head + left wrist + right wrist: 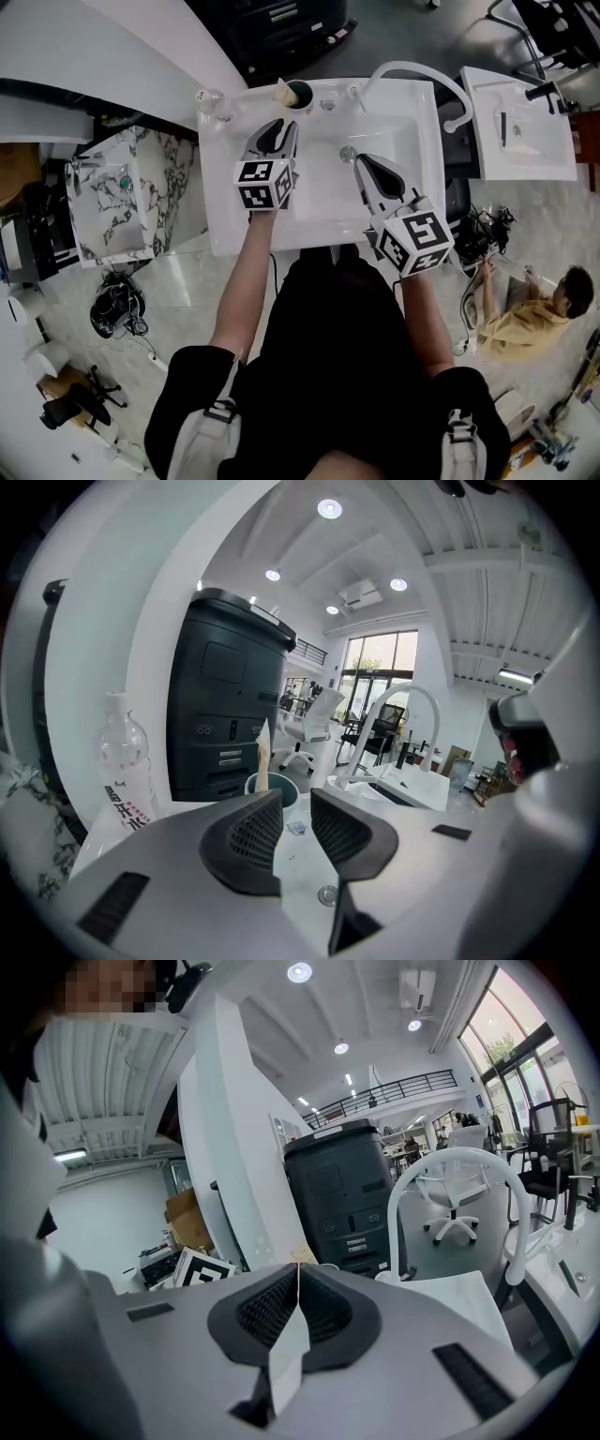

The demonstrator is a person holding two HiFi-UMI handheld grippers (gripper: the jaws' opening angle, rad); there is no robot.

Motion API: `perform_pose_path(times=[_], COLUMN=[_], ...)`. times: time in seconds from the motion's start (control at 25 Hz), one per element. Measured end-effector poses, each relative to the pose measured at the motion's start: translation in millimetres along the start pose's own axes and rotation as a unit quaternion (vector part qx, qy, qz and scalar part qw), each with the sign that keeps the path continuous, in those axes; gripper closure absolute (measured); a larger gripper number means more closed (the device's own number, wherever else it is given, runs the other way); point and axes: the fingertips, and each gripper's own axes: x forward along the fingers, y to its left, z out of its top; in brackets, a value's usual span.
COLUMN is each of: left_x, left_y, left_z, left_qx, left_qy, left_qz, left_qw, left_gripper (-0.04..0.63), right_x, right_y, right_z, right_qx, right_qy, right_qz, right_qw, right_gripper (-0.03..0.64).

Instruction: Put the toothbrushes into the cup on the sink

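Left tongs (294,810) stand with their jaws apart and nothing between them. The pads point straight at the cup (277,792), just beyond them in the lower middle of the left gripper view. One wrapped toothbrush (262,757) already leans upright in that cup, its tan end above the rim. With the jaws empty and so near the cup, these tongs look to have no load of their own and are simply parked facing the target.

Right tongs (298,1281) are closed on a second toothbrush (287,1354). It shows edge-on as a thin white wrapper strip clamped flat between the ribbed pads, running from below the jaws up to a tan tip above them. Gripping it by the flat faces probably keeps the long axis in line with the jaws, so it can be tipped end-first into the narrow opening.

In the head view both tongs hover over the white sink (234,225) at the centre of the frame, the left one nearer the cup at the upper middle. The right one sits lower and to the right, over the basin. A curved white faucet (422,70) arcs across the upper right, and a clear bottle (122,771) stands left of the cup. Reaching the cup calls for a move up and to the left, past the left tongs.
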Motion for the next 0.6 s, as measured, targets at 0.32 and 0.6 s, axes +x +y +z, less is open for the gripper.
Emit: perform_pose_path(times=[0.32,0.6], left_x=[-48.1,-90.1], left_y=[-38.4,-74.9], left_z=[-9.6,-25.2], left_qx=[0.009,0.018], left_qy=[-0.020,-0.029], left_qz=[0.030,0.055], left_qw=[0.9993,0.9979], left_gripper=[0.514,0.546], right_x=[-46.8,-91.8], right_y=[7.1,15.7], right_z=[-16.7,-28.7], right_qx=[-0.003,-0.008], right_qy=[-0.006,-0.019], right_qz=[0.028,0.050], right_qw=[1.000,0.999], right_gripper=[0.586,0.584])
